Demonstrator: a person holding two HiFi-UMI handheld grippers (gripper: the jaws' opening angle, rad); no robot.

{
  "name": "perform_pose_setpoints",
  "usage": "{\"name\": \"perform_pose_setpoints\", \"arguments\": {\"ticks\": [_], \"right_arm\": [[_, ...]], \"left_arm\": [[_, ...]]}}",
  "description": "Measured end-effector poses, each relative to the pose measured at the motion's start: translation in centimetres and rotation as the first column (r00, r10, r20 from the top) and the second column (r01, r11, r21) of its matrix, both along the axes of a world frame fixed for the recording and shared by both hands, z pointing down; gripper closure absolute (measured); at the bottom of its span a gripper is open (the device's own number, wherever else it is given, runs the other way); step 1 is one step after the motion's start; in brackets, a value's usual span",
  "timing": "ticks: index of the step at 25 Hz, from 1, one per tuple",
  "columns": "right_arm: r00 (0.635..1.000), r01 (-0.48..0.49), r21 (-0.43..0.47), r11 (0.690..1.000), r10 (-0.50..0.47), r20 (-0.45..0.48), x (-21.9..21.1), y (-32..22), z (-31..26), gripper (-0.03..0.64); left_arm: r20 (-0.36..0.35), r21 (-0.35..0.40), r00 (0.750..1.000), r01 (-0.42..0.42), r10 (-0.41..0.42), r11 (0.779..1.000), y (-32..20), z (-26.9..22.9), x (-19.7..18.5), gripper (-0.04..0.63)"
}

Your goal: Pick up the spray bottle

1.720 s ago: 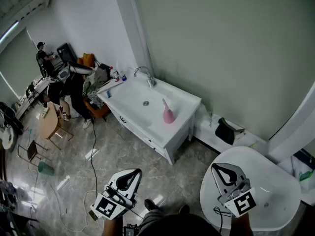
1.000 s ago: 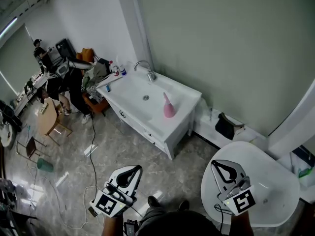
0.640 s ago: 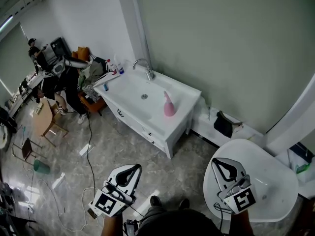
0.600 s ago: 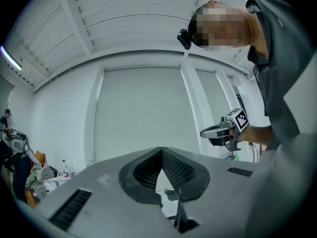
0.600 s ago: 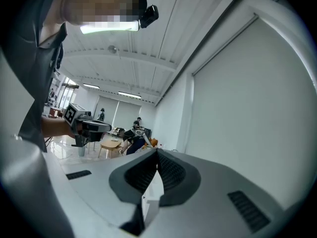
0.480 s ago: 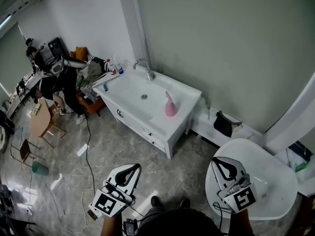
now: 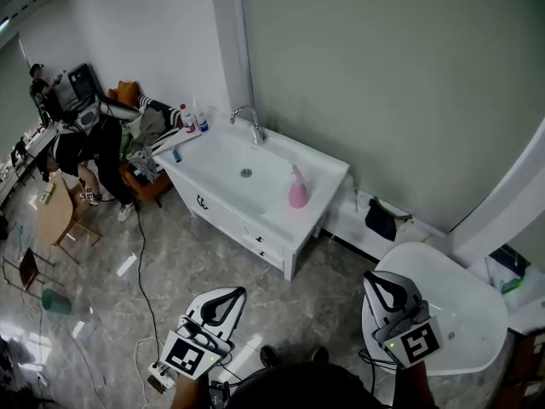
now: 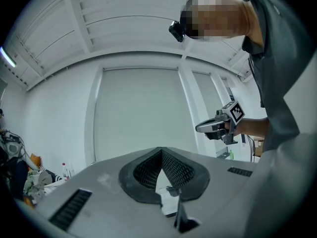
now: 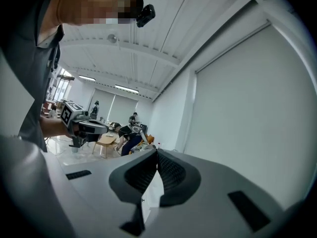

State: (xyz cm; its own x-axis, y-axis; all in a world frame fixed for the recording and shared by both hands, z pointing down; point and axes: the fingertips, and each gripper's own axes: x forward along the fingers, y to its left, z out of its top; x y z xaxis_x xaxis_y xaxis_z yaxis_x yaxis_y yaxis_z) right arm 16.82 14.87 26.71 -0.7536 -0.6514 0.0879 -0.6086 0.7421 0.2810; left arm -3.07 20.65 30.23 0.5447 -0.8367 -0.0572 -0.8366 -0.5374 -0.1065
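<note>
The pink spray bottle (image 7: 297,188) could be tipped over or nudged into the basin (image 7: 230,156) if it is met by jaws that are pressed together. Both the left gripper (image 7: 226,296) and the right gripper (image 7: 379,284) are held closed and empty (nothing is seen between either pair). The bottle is stood upright on the white sink counter (image 7: 334,171), right of the basin and well apart from both grippers. A rounded body tapering to a slim top is shown, where a slip is judged likely.

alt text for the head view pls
A pink spray bottle stands on the white sink cabinet by the wall, well beyond both grippers. The left gripper and right gripper sit in the foreground, shut and empty.
</note>
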Motion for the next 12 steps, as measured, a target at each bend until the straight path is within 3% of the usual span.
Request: {"name": "perform_pose_setpoints", "arguments": {"ticks": [7,12], "right_arm": [[0.999,-0.035,0.011,0.999,0.035,-0.011,-3.3,0.0,0.3,0.607],[0.999,-0.035,-0.016,0.999,0.035,-0.032,-3.7,-0.6,1.3,0.607]], "left_arm": [[-0.023,-0.001,0.998,-0.066,0.066,0.998,-0.4,1.0,-2.0,0.594],[-0.037,-0.019,0.998,-0.042,0.041,0.999,-1.3,1.7,-3.5,0.594]]}}
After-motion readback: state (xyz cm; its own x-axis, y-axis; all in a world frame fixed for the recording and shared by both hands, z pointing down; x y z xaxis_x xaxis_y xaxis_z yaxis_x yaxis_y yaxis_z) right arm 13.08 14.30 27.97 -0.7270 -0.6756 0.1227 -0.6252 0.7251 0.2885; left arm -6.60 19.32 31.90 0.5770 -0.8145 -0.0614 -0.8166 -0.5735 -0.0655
